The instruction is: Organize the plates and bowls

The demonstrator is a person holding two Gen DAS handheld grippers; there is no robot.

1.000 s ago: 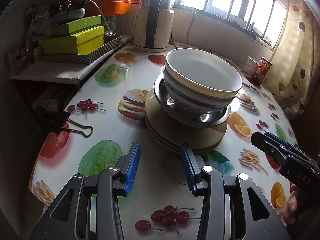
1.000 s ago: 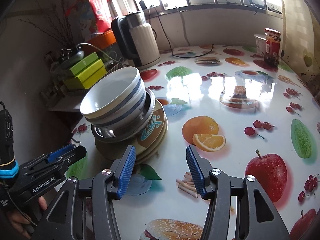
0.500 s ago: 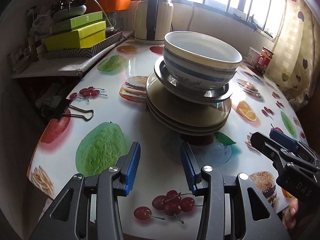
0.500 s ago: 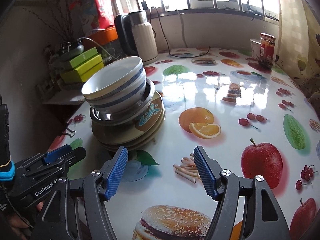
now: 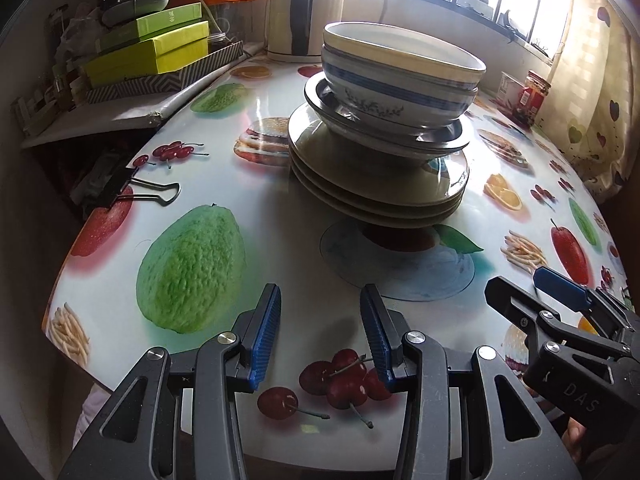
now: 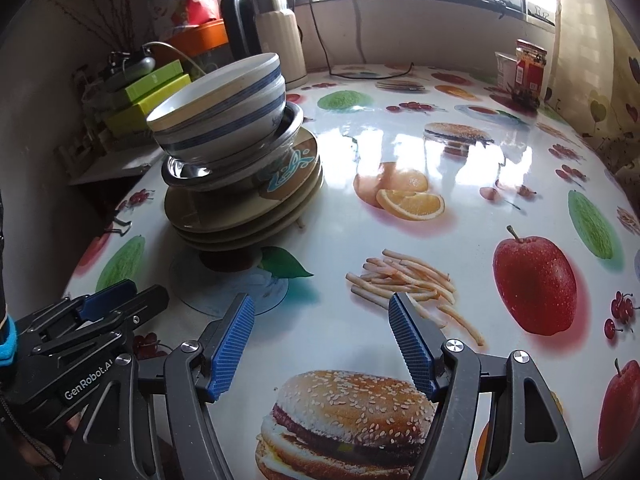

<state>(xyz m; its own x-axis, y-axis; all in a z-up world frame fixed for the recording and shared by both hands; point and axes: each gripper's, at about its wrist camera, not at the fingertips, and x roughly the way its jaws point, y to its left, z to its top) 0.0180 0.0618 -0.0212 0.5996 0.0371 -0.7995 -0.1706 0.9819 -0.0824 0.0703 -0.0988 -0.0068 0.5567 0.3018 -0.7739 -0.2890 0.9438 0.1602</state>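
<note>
One stack stands on the table: several beige plates (image 5: 376, 188) at the bottom, a steel dish (image 5: 384, 136) on them, and two blue-striped white bowls (image 5: 400, 80) nested on top. The right wrist view shows the same bowls (image 6: 224, 116), dish (image 6: 240, 168) and plates (image 6: 240, 216) at its left. My left gripper (image 5: 319, 292) hovers open over the table's near edge, short of the stack, with nothing between its fingers. My right gripper (image 6: 320, 300) is beside it to the right, open wider, over printed fries, and also holds nothing.
A fruit-print cloth covers the round table (image 5: 192, 248). A black binder clip (image 5: 132, 192) lies at its left edge. Green boxes (image 5: 148, 48) sit on a side shelf, and a kettle (image 6: 276, 32) stands behind the stack. A red-lidded jar (image 6: 528, 68) is at the far right.
Both grippers have sunk and drawn back toward the table's near edge, so the stack sits farther off. The right jaws have spread wider. The left jaws and the stack are unchanged.
</note>
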